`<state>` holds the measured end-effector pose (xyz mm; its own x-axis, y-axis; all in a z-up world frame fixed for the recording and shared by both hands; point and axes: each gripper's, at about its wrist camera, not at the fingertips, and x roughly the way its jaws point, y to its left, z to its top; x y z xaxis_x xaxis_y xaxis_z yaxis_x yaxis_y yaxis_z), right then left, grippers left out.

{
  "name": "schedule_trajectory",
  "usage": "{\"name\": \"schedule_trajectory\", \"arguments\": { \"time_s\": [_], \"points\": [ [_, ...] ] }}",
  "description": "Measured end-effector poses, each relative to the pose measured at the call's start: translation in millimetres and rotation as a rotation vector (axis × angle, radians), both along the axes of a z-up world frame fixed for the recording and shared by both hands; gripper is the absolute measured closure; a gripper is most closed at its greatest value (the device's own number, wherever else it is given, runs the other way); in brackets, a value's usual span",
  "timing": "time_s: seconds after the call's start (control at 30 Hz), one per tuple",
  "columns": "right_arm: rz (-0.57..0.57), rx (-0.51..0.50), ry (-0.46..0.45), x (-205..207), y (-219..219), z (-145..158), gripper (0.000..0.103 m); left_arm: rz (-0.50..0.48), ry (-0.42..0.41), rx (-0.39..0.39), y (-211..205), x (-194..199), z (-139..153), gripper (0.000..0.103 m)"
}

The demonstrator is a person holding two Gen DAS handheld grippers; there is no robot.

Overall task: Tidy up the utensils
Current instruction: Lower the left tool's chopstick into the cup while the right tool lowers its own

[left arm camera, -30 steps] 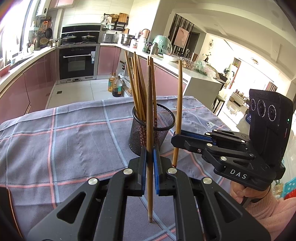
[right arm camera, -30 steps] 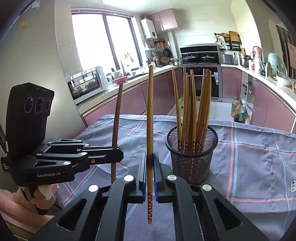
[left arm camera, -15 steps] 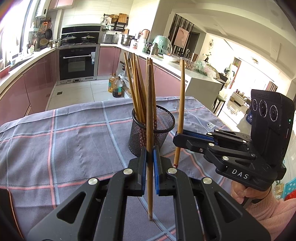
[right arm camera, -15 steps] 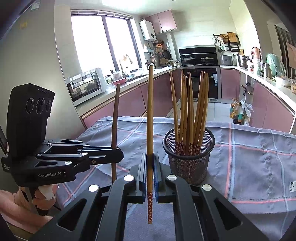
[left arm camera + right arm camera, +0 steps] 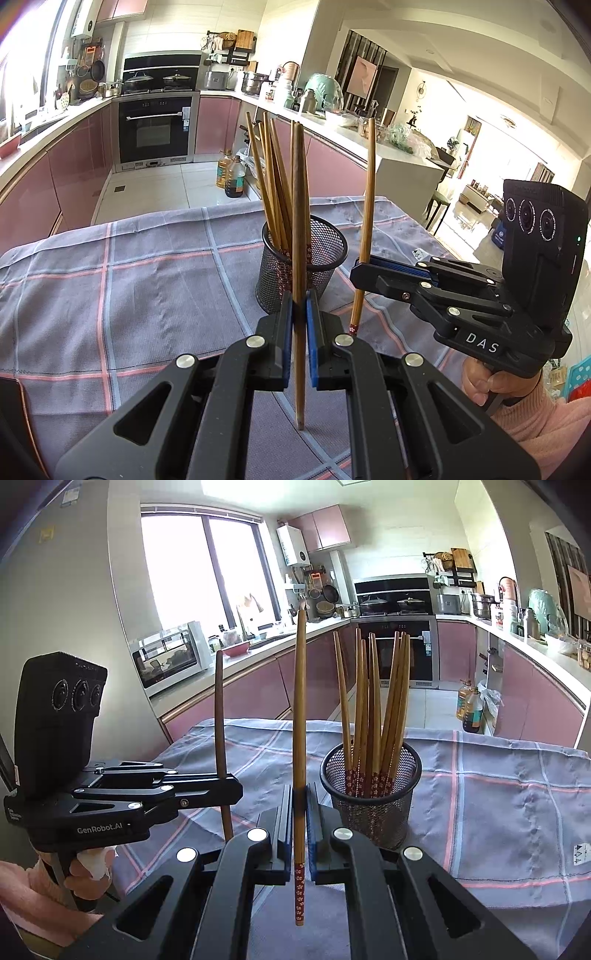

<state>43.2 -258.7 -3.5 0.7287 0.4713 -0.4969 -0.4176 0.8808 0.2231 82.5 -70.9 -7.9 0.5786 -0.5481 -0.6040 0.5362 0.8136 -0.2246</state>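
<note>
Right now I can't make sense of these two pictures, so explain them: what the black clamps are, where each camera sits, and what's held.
There is no robot here. A person holds a black two-finger clamp in each hand, with a camera on each looking along its fingers. One picture looks out from the left gripper, which is shut on one upright chopstick. The other looks out from the right gripper, shut on another chopstick. Each picture also shows the other clamp from the side. On the checked tablecloth stands a black mesh cup with more chopsticks in it.

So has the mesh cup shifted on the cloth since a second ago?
No. The mesh cup sits at the same pink stripe crossing on the tablecloth.
</note>
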Motion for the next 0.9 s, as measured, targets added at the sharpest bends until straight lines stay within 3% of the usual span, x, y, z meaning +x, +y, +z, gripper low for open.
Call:
{"name": "schedule_trajectory", "arguments": {
  "time_s": [0.9],
  "points": [
    [-0.013,0.000,-0.052,-2.6,-1.5,13.9,0.097,-0.005,-0.051,-0.013,-2.1,-3.5,15.8,0.095]
  ]
}}
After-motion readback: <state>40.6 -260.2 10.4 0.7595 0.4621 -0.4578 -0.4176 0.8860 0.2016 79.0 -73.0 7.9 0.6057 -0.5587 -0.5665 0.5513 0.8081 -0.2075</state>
